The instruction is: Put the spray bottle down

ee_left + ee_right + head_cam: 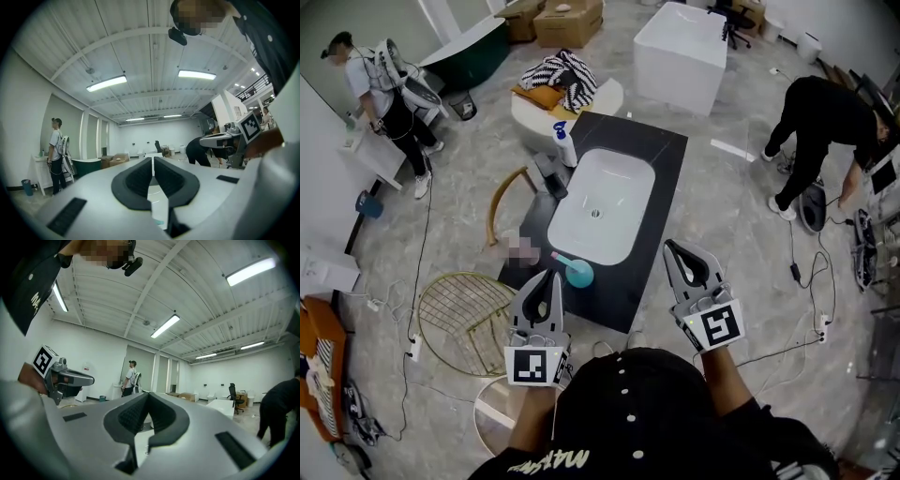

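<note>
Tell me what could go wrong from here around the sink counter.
1. The spray bottle stands close to the far left corner of the counter; a careless brush might tip it off.
2. The teal cup sits near the counter's front edge, just ahead of the left hand-held gripper; a forward reach could knock it.
3. Cables lie across the floor; stepping around could snag one.

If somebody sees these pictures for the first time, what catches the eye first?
First, the white sink basin set in the black counter, in the middle of the head view. The left gripper and the right gripper hover before its near edge, both shut and empty. The spray bottle stands at the counter's far left corner.
</note>
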